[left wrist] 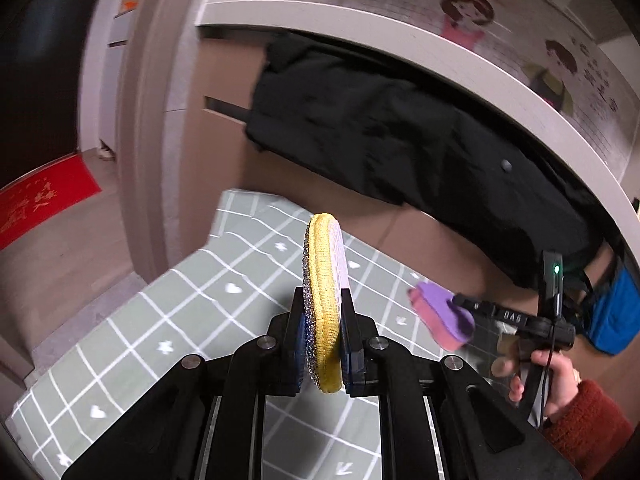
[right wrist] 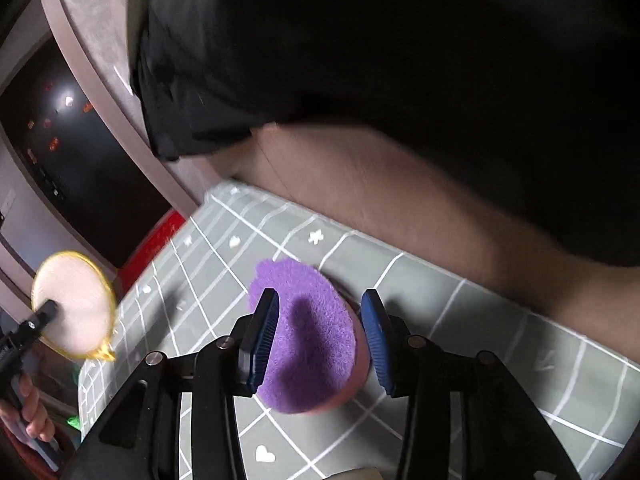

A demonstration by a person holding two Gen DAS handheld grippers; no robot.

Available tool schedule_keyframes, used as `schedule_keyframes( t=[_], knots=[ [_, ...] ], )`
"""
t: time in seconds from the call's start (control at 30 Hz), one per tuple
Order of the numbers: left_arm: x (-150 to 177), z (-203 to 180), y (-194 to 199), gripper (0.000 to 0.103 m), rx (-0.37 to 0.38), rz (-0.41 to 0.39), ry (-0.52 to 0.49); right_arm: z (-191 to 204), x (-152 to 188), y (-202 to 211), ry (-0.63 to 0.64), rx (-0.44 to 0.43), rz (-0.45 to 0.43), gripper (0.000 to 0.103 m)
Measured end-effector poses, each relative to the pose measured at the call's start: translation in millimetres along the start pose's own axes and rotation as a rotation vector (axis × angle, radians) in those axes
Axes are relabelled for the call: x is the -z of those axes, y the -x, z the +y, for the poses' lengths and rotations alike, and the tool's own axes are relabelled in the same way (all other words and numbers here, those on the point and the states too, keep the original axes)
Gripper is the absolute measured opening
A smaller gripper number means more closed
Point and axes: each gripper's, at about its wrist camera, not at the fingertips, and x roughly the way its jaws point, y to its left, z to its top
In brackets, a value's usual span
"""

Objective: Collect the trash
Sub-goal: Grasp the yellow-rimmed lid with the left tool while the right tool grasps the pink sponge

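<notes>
Left gripper clamped tight on a round yellow-rimmed sponge pad, pad standing on edge between the blue pads, glittery silver face on one side, pale face on the other. Held up above the bed, not touching it. Same pad visible from the right wrist view at far left, pale face toward the camera, pinched at its lower left edge.

Right gripper spread wide, purple sponge sitting between the fingers, pink underside showing at its right edge. Left pad close against the purple face; gap visible between sponge and the right pad, so not pressed from both sides. Cannot tell whether sponge rests on the bed or hangs free; frame blurred. In the left wrist view the purple sponge appears at the tip of the right gripper, above the sheet.

Grey-green checked bedsheet with white hearts and stars below both grippers. Black jacket draped over the brown headboard behind. Hand in a rust-red sleeve on the right gripper's handle. Red mat on the floor at left.
</notes>
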Motion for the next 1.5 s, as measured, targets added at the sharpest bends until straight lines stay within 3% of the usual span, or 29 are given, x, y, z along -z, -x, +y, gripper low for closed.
schedule_keyframes(
  t=[0.07,0.3,0.4,0.5,0.63,0.77,1.07,1.1,1.13,1.23,1.5],
  knots=[
    [0.1,11.1,2.1,0.014,-0.005,-0.001,0.015,13.2,2.2,-3.6,0.055,0.011,0.007,0.042],
    [15.0,31.3,7.7,0.014,-0.006,0.033,0.077,116.5,25.7,6.5,0.42,-0.008,-0.041,0.041],
    [21.4,37.9,13.2,0.014,-0.008,0.04,0.089,143.6,29.9,3.4,0.466,-0.061,0.004,0.041],
    [26.5,41.9,17.5,0.014,-0.006,0.05,0.102,159.8,33.9,-5.2,0.507,-0.012,0.014,0.041],
    [30.9,48.7,20.6,0.014,0.003,0.06,0.105,161.6,33.5,-5.4,0.507,0.052,-0.011,0.041],
    [32.8,52.8,23.4,0.014,0.006,0.048,0.119,153.8,37.9,21.6,0.5,0.11,-0.124,0.041],
    [33.5,34.8,24.0,0.014,-0.029,0.002,0.068,137.9,44.2,-28.8,0.466,0.258,0.01,0.042],
    [34.1,31.7,24.2,0.014,-0.029,0.003,0.063,134.8,42.3,-31.7,0.444,0.251,0.028,0.04],
    [35.1,26.8,25.4,0.014,-0.027,0.003,0.052,130.1,41.0,-30.5,0.41,0.215,0.04,0.028],
    [37.6,6.8,30.0,0.014,-0.029,-0.009,-0.004,125.5,40.6,0.2,0.356,0.14,0.001,0.028],
    [51.0,-88.7,53.3,0.014,0.101,-0.017,-0.125,116.0,74.2,134.0,0.341,0.176,-0.091,0.028]
  ],
)
